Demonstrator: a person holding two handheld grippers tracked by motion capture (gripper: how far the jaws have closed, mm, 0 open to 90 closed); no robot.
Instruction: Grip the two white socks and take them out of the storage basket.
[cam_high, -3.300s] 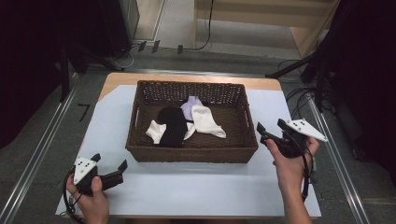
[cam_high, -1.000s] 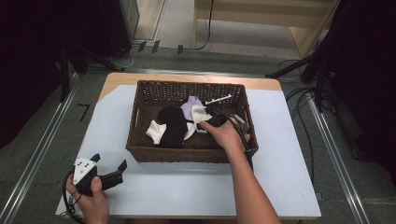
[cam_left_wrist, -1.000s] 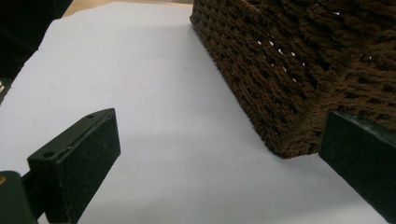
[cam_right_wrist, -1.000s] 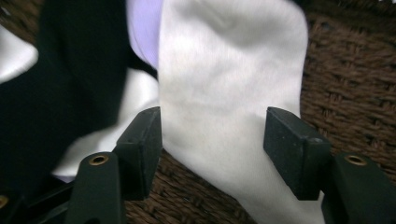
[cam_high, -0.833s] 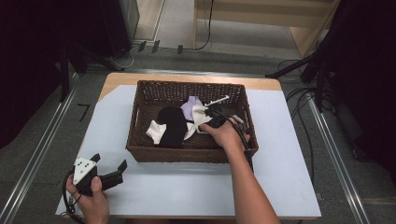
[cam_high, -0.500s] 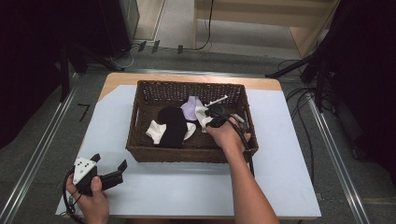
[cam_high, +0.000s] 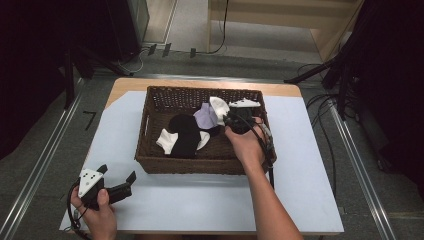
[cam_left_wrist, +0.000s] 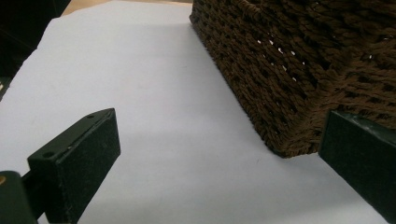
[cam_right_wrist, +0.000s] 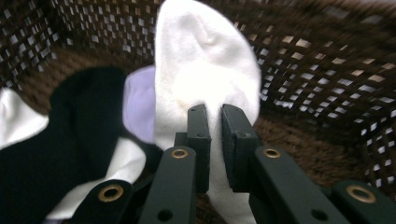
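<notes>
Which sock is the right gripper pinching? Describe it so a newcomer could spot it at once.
Start at the brown wicker basket in the middle of the table. Near its far right corner, the right gripper has its fingers closed on a white sock. A lilac sock and a black one lie beside it; only this one is pinched.

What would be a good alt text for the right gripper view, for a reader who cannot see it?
The right hand-held gripper, seen from just behind its two black jaws, pinches a white sock inside a brown woven basket. To the left of that sock lie a lilac sock and a black sock.
</notes>
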